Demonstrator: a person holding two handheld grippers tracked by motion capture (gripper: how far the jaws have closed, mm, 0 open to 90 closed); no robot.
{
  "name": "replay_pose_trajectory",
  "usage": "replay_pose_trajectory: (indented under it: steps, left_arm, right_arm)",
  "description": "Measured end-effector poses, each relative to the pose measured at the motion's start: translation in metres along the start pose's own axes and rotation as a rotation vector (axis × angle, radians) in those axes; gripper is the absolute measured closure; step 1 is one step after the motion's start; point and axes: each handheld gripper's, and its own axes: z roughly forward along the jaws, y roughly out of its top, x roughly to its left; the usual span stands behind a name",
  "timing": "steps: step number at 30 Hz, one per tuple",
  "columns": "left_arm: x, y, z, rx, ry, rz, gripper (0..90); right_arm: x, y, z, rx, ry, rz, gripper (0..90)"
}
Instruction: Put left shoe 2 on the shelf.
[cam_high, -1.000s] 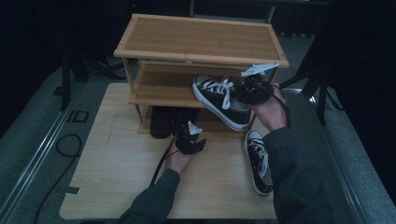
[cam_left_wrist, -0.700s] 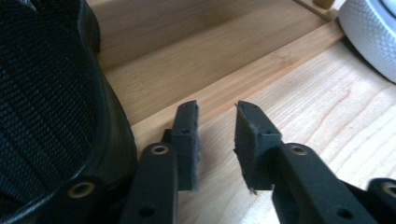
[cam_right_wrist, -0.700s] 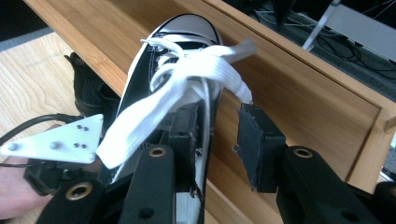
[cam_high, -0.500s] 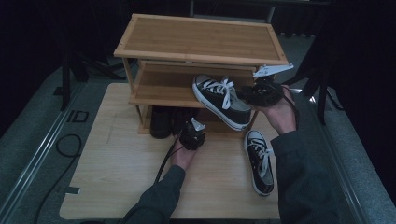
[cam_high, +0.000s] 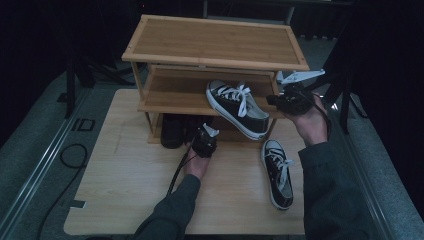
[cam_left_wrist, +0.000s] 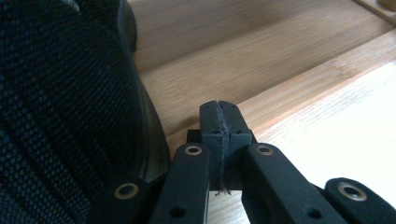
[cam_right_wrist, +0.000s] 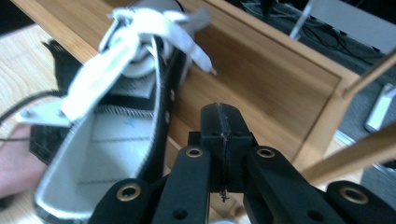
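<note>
High view, sneaker (cam_high: 238, 108) on shoe rack (cam_high: 215, 44)

Quick headcount from my spot at the table

I count two black-and-white sneakers, one on the shelf (cam_high: 237, 106) and one on the table (cam_high: 278, 172), two dark shoes (cam_high: 172, 131) under one bamboo rack (cam_high: 215, 41).

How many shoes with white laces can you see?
2. One sneaker rests on the rack's middle shelf, sticking out over its front edge; the other sneaker lies on the table. Others may be hidden.

Both tongs, left (cam_left_wrist: 219, 114) and right (cam_right_wrist: 223, 116), have just closed empty.
</note>
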Motion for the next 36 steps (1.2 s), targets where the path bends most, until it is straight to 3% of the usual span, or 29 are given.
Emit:
replay_pose_trajectory:
  steps: [7, 12, 20, 26, 27, 30, 36]
  left_arm:
    - [0.001, -0.001, 0.006, 0.002, 0.016, -0.028, 89.8]
    - [-0.001, 0.001, 0.009, -0.004, 0.035, -0.009, 89.7]
    - [-0.005, 0.006, 0.016, -0.013, 0.045, -0.003, 89.2]
    - [-0.006, 0.008, 0.019, -0.017, 0.050, 0.000, 88.7]
    - [-0.008, 0.009, 0.022, -0.029, 0.060, -0.014, 88.5]
    - [-0.006, 0.012, 0.022, 0.018, 0.060, 0.024, 88.0]
    - [-0.007, 0.013, 0.027, 0.006, 0.054, 0.000, 87.5]
  right_arm:
    - [-0.002, -0.018, 0.001, 0.040, -0.025, -0.001, 89.9]
    - [-0.001, -0.035, -0.001, 0.067, -0.016, 0.003, 89.8]
    - [0.017, -0.067, -0.003, 0.103, 0.022, -0.023, 89.7]
    - [0.031, -0.082, -0.010, 0.088, 0.072, -0.032, 89.8]
    - [0.033, -0.084, -0.011, 0.087, 0.076, -0.040, 89.8]
    - [0.039, -0.085, -0.017, 0.076, 0.089, -0.055, 89.8]
    - [0.048, -0.081, -0.023, 0.046, 0.107, -0.082, 89.8]
